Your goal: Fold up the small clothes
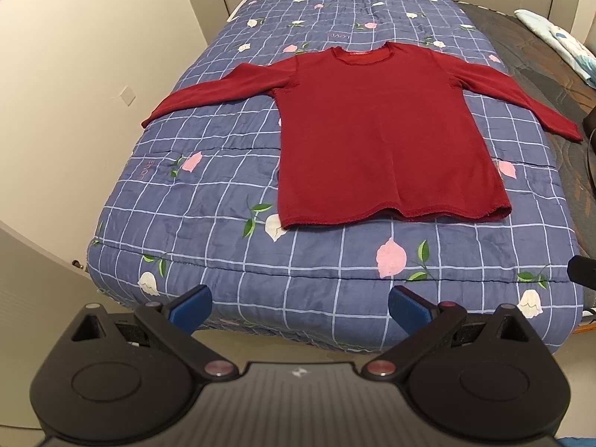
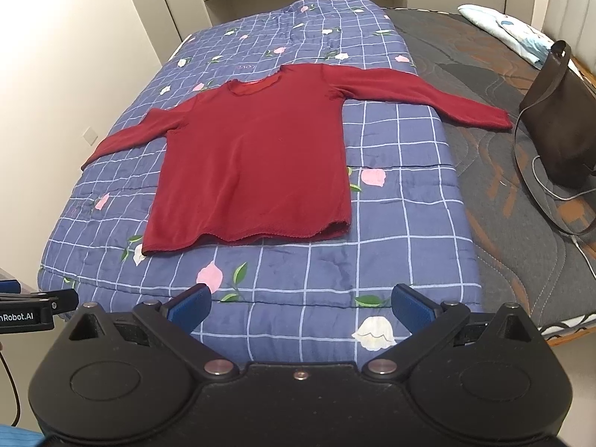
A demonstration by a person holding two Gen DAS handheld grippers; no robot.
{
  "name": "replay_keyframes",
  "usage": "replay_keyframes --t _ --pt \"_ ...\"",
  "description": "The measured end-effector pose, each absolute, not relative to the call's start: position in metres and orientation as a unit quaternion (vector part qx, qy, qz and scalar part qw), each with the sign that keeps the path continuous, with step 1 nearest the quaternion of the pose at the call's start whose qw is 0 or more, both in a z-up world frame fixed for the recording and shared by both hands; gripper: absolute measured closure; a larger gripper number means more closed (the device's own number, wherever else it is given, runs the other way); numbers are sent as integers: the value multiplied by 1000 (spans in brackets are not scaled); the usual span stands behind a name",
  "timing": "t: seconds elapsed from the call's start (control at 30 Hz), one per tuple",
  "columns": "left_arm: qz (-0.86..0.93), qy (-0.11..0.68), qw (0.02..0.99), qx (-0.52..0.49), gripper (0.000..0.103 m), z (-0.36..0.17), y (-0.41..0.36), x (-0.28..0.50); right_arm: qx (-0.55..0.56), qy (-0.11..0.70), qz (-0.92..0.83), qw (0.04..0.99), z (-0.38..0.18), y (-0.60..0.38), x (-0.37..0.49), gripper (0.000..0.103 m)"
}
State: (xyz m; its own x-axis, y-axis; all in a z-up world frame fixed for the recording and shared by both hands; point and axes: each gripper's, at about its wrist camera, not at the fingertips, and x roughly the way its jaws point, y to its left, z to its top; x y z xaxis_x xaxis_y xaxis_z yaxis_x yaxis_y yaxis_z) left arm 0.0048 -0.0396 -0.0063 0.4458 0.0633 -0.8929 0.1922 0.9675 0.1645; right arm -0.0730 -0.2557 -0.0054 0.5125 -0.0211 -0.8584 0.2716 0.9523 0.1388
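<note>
A dark red long-sleeved top [image 1: 380, 138] [image 2: 257, 171] lies flat and face up on a blue checked quilt [image 1: 231, 186] [image 2: 391, 223], sleeves spread to both sides, hem toward me. My left gripper [image 1: 300, 307] hovers open near the quilt's front edge, well short of the hem, with nothing between its blue pads. My right gripper [image 2: 301, 307] is likewise open and empty, above the quilt's front edge and to the right of the hem. The left gripper's side shows at the left edge of the right wrist view.
The quilt covers the left part of a bed; a dark patterned mattress [image 2: 495, 193] is bare on the right. A brown bag [image 2: 558, 123] with a strap and a grey cable stands there. A light pillow [image 2: 506, 29] lies at the far right. A wall [image 1: 74, 74] runs along the left.
</note>
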Motion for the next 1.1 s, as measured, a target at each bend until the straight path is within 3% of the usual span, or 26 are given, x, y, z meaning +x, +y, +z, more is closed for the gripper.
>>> replay_keyframes --t 0.53,1.1 --pt "-31 548 824 143 0 -12 -57 50 138 483 -108 858 -19 -279 -47 1" --pt "-150 560 797 168 0 -44 -82 201 214 448 -226 838 -20 -291 41 0"
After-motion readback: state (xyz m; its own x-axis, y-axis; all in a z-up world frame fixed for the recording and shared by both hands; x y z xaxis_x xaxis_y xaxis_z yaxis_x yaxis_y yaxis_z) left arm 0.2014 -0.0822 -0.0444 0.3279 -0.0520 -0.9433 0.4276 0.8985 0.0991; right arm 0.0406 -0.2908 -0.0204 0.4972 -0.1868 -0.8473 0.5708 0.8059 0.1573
